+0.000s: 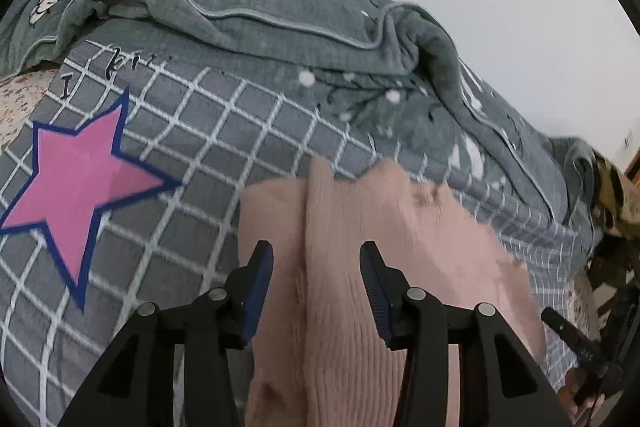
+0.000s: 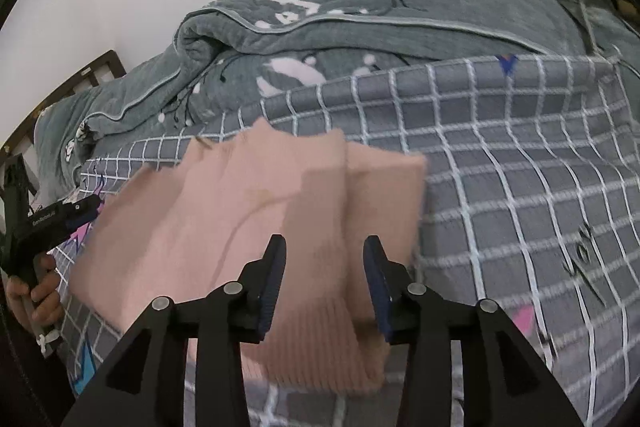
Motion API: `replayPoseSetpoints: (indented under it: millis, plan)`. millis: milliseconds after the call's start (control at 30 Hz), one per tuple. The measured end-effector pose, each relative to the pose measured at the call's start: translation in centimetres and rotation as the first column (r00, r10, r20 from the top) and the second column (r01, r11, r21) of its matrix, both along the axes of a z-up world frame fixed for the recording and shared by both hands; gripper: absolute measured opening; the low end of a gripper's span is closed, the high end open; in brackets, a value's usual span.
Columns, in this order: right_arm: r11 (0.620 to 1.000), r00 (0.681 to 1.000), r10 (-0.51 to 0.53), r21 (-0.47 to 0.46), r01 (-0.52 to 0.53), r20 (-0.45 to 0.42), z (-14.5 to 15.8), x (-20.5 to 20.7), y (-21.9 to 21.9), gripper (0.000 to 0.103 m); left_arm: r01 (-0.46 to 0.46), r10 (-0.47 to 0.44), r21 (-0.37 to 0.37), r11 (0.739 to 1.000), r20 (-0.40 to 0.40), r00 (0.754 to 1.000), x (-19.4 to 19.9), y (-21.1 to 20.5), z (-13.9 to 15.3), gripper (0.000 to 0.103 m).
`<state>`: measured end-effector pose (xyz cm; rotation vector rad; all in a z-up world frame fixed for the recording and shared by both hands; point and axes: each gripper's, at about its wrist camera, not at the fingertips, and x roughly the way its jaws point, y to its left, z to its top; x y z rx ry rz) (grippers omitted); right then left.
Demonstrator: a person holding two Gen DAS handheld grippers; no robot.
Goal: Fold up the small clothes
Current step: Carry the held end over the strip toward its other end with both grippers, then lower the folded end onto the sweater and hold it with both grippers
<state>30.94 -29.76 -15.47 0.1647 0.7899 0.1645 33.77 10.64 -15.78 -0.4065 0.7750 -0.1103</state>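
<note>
A pink knitted garment [image 2: 256, 211] lies on the bed's grey checked cover [image 2: 500, 155], on the near side of the rumpled grey-green quilt [image 2: 360, 27] that is heaped along the wall side of the bed. In the right wrist view the garment already looks partly folded: a panel, probably a sleeve or side, lies doubled over the body, with a ribbed hem nearest the camera. The edges look uneven and the outline is not yet a tidy rectangle, so my judgement is that the folding is well begun but not finished; at least one more fold and some squaring up appear to remain.

The right claw [image 2: 324, 247] hangs above the garment's near ribbed end, its two pads wide apart and nothing between them. The left claw [image 1: 316, 255] is likewise spread wide over a lengthwise ridge of the garment, gripping nothing; whether its tips touch the knit I cannot tell. A pink star print [image 1: 80, 179] on the cover lies left of the garment in the left wrist view. No other small clothes show near the garment.
</note>
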Motion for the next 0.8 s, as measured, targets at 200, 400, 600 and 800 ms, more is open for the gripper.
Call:
replayPoseSetpoints:
  millis: [200, 400, 600, 800]
  plan:
    - [0.999, 0.999, -0.025, 0.028, 0.026, -0.042, -1.4, -2.8, -1.0, 0.045, 0.061, -0.061, 0.024, 0.998, 0.002, 0.998, -4.6, -1.4, -1.1, 0.058]
    - [0.996, 0.993, -0.066, 0.055, 0.071, -0.098, -3.2, -3.4, -1.9, 0.047, 0.058, -0.058, 0.002, 0.998, -0.031, 0.998, -6.9, -1.3, -2.6, 0.059]
    - [0.998, 0.992, -0.064, 0.009, 0.066, -0.105, -3.7, -3.2, -1.1, 0.048, 0.057, -0.057, 0.007, 0.998, -0.044, 0.997, -7.0, -1.0, -3.2, 0.059]
    - [0.999, 0.992, -0.051, 0.006, 0.052, -0.111, -4.1, -2.7, -1.0, 0.049, 0.037, -0.036, 0.034, 0.999, -0.049, 0.998, -6.5, -0.1, -3.6, 0.06]
